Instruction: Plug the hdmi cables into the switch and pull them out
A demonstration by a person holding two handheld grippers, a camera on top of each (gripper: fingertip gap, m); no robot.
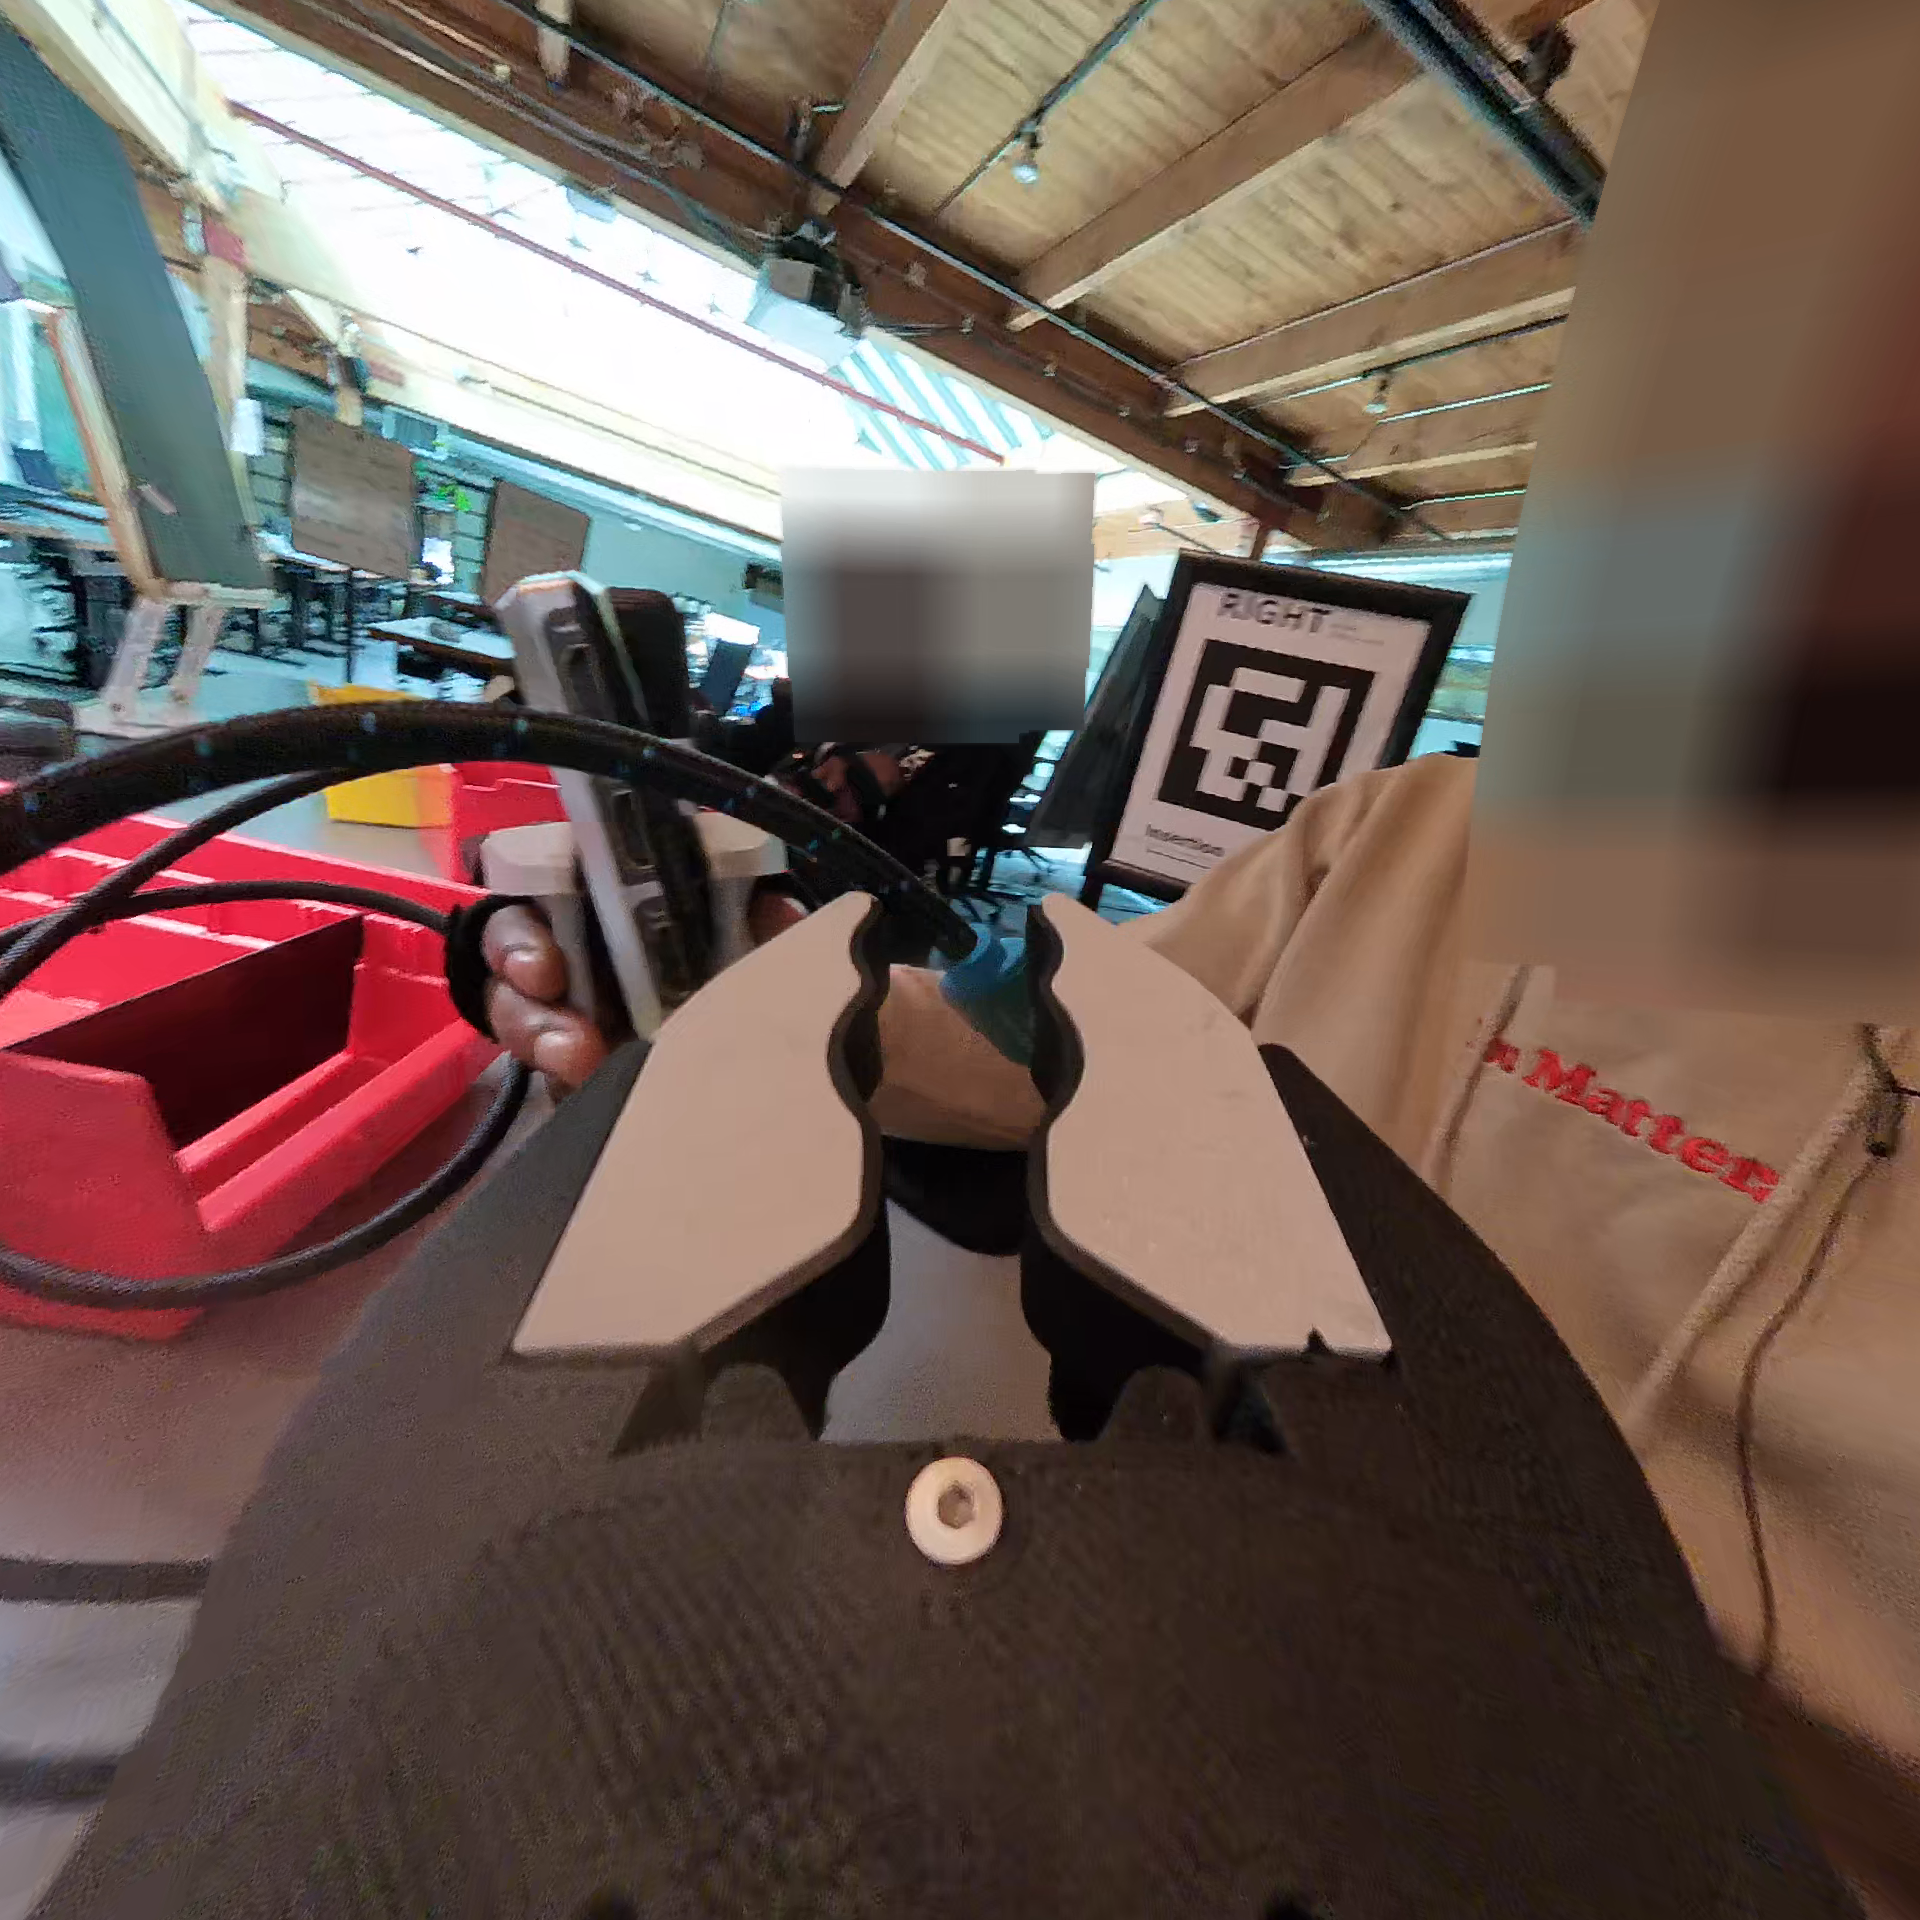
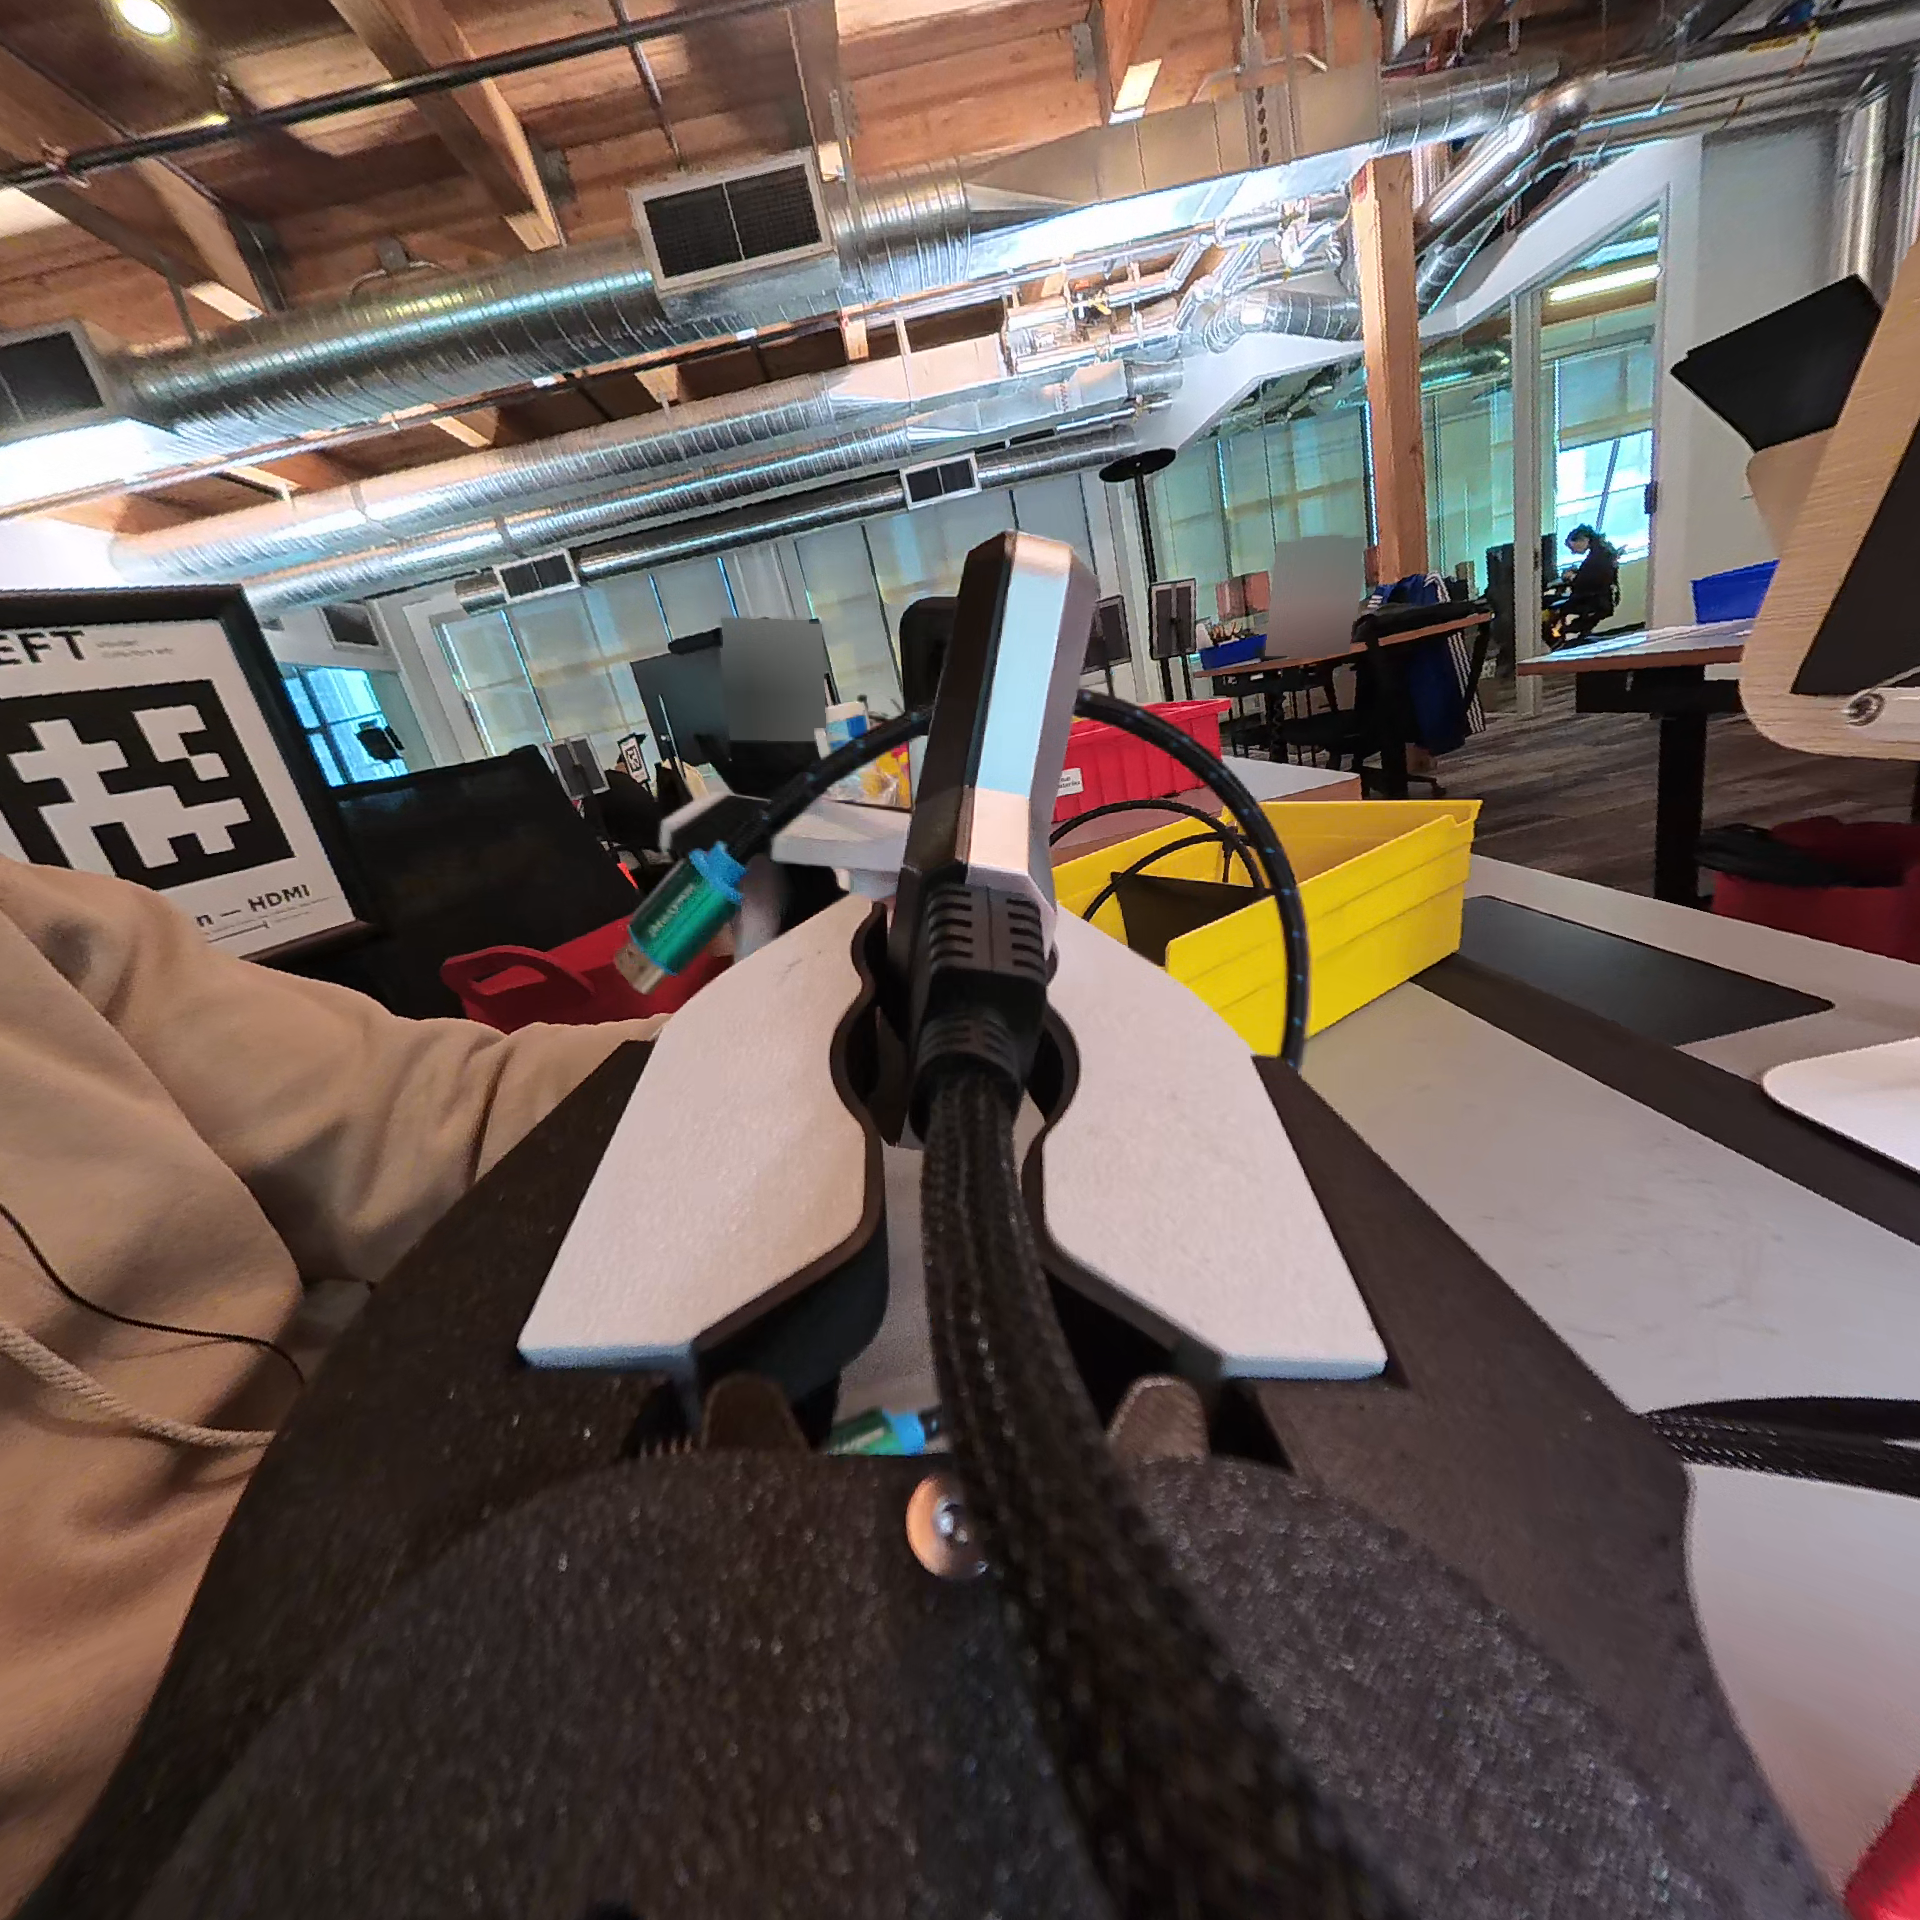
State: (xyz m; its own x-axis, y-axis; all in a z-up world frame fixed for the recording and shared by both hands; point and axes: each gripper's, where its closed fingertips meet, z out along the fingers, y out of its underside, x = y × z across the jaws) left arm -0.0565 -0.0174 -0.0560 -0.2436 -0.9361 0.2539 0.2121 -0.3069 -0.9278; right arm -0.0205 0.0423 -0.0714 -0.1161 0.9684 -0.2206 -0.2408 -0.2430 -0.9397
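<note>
My right gripper (image 2: 961, 935) is shut on the silver and black switch (image 2: 1023, 707) and holds it upright above the table. A black braided cable's plug (image 2: 982, 956) sits in the switch's near end, and the cable runs back between my fingers. My left gripper (image 1: 951, 925) is shut on the green HDMI plug with the blue collar (image 1: 987, 987). In the right wrist view that plug (image 2: 681, 914) hangs left of the switch, apart from it, with its metal tip pointing down and left. The switch (image 1: 582, 707) also shows in the left wrist view, between the right gripper's fingers (image 1: 530, 862).
Red bins (image 1: 208, 1039) and a yellow bin (image 2: 1299, 914) stand on the grey table (image 2: 1558, 1195). Framed marker signs (image 1: 1268, 727) (image 2: 135, 769) stand behind. A person's beige hoodie (image 1: 1558, 1143) is close by. Loose black cable (image 1: 312, 1268) loops by the red bin.
</note>
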